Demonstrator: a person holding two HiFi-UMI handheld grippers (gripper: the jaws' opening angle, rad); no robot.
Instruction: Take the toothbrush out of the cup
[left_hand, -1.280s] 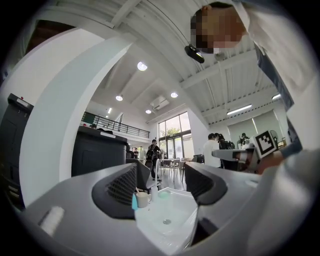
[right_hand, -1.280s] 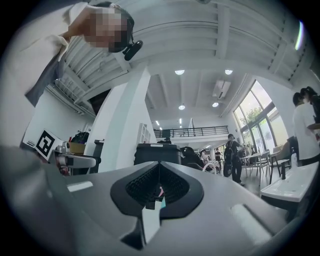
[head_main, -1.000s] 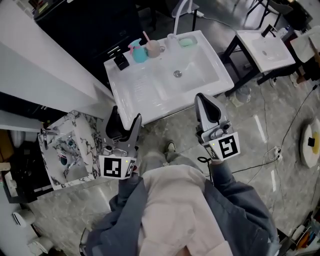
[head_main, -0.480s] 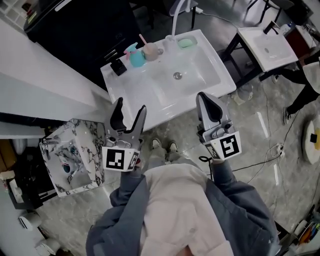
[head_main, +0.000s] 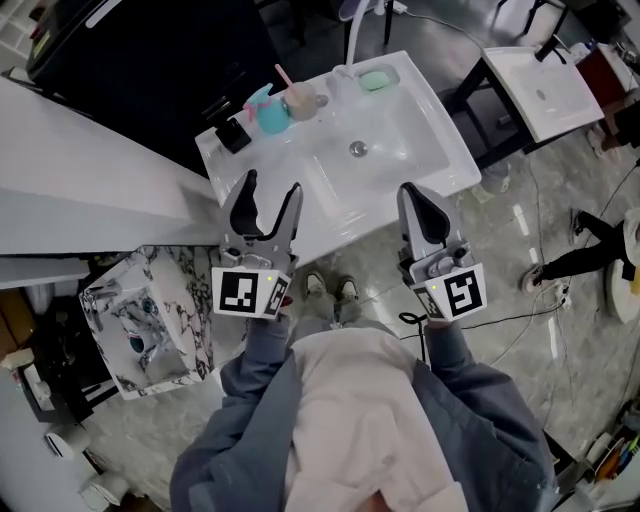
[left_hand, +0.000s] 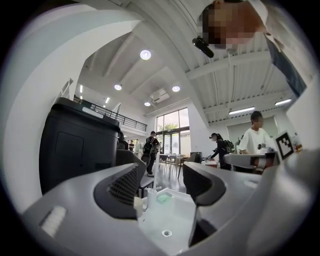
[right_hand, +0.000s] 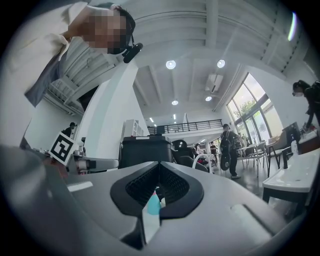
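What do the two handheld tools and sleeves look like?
The left tool and right tool are grey plastic, curved jaws with black ribbed pads. Each carries a white cube with black square markers. Blue-grey jacket sleeves. Left tool's jaws are closing, empty.

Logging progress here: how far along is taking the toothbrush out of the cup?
Done: nothing yet; the toothbrush stands in the cup at the back of the sink. In hand: both grippers hang at the sink's near edge; the left gripper, jaws apart and closing, holds nothing; the right gripper is shut, empty. Remaining: reach, grip, lift it out.
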